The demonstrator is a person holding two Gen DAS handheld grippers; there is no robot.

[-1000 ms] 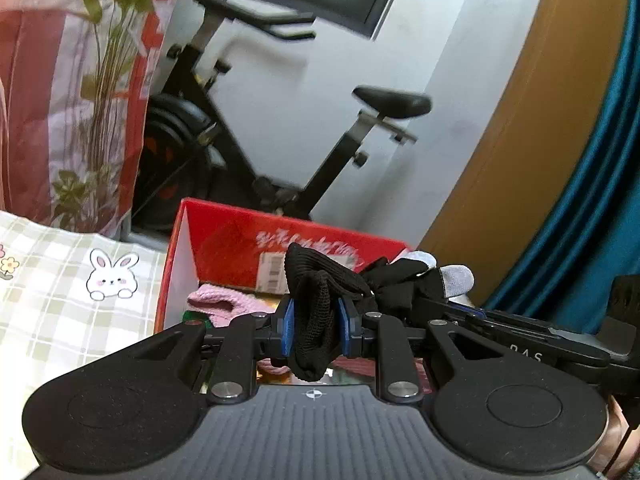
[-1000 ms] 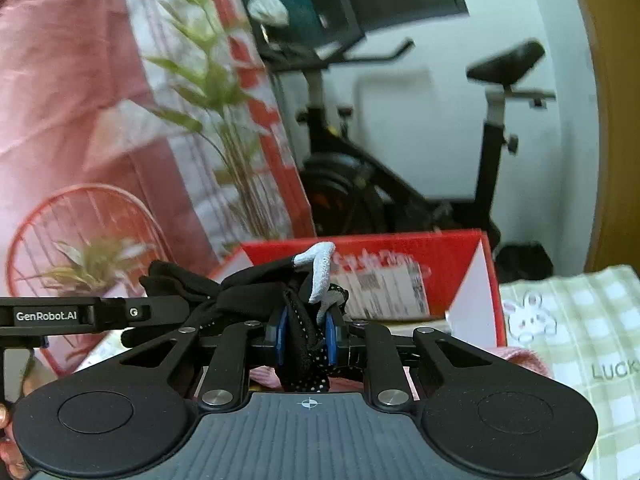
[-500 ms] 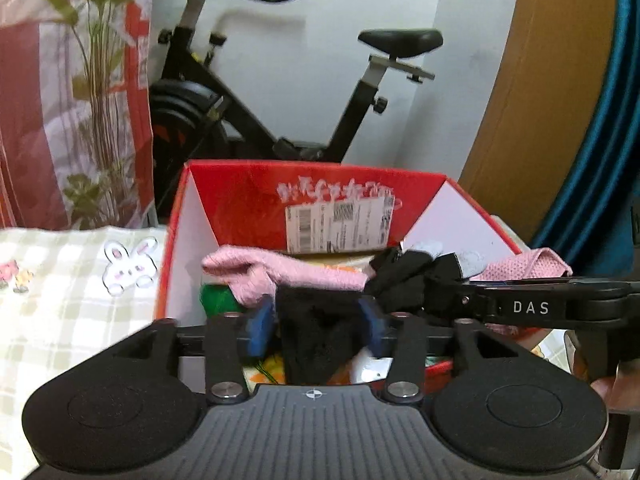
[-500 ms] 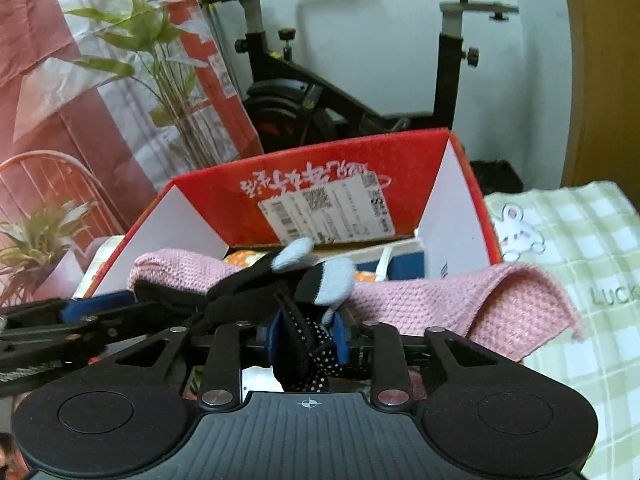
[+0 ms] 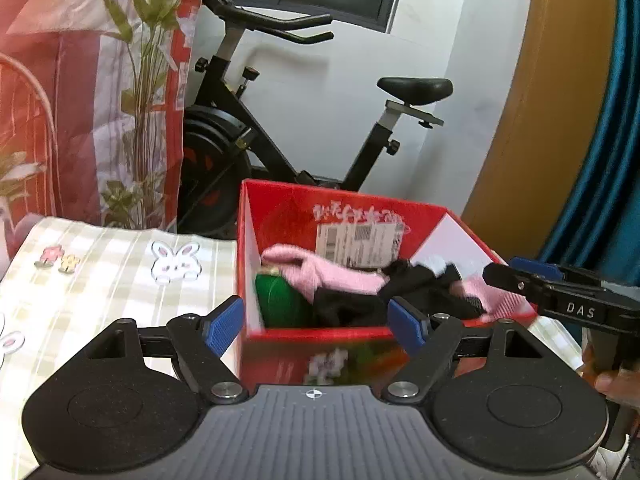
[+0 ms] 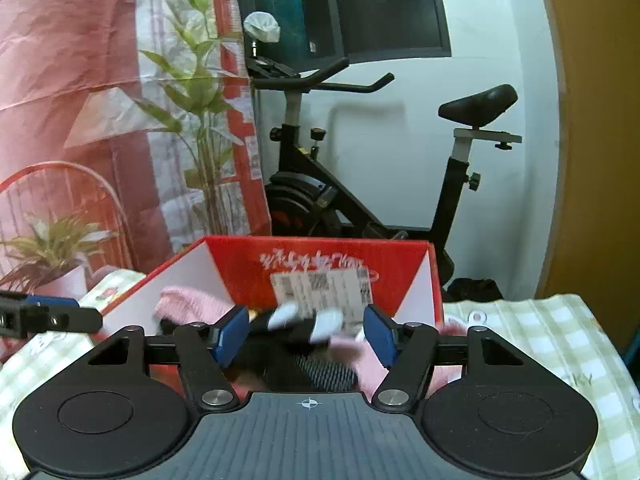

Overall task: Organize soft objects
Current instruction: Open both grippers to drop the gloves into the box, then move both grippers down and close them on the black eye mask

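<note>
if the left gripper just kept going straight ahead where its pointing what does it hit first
Most likely the near wall of the red box, which sits right between the open blue pads of the left gripper. A slightly higher line would clear the rim and meet the black glove inside. Depth is hard to judge.

Inside one red cardboard box (image 5: pixel 344 208) lie one black glove with pale fingertips (image 5: pixel 416 284), one pink knitted cloth (image 5: pixel 320 276) and one green item (image 5: pixel 280 300). Two grippers flank that box, the left gripper (image 5: pixel 316 326) and the right gripper (image 6: pixel 306 336), both with jaws spread. Behind the box stands one exercise bike (image 5: pixel 280 120).
</note>
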